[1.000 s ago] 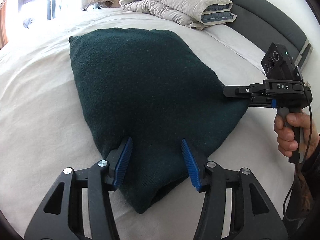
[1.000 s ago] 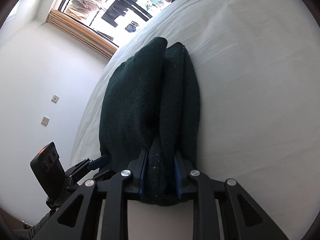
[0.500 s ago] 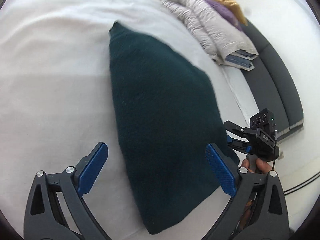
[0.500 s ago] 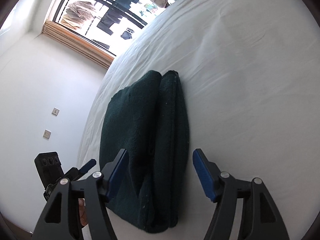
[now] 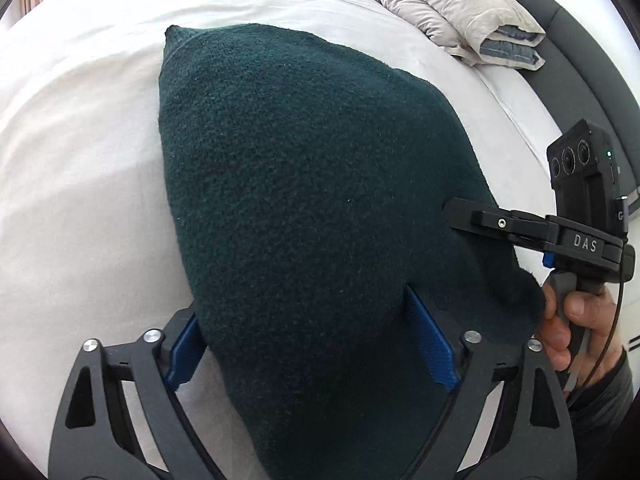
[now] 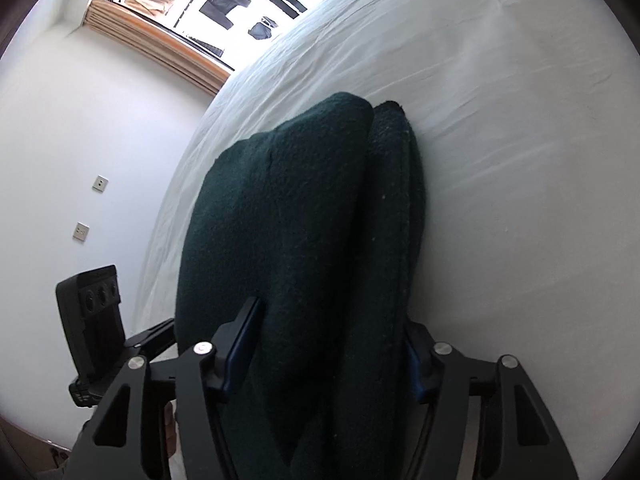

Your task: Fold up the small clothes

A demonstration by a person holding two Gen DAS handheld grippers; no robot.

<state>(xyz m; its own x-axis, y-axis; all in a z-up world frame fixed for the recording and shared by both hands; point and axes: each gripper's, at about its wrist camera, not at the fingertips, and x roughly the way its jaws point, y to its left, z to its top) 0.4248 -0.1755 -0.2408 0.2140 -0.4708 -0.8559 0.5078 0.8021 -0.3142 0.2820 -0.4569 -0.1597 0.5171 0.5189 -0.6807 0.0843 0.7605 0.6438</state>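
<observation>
Bed (image 5: 80, 160): your work surface, white sheet; a folded duvet (image 5: 460, 4) lies by its head edge.
Garment (image 5: 312, 208): dark green knit, already doubled in layers, lying mid-bed.
Left gripper (image 5: 308, 344): your jaws straddle its near end, apparently unclamped.
Right gripper (image 6: 324, 348): likewise straddling the layered edge.
Remaining: probably one more fold.

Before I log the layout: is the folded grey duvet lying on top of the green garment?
No: the folded grey duvet lies apart by the dark headboard, with white sheet between it and the green garment.
</observation>
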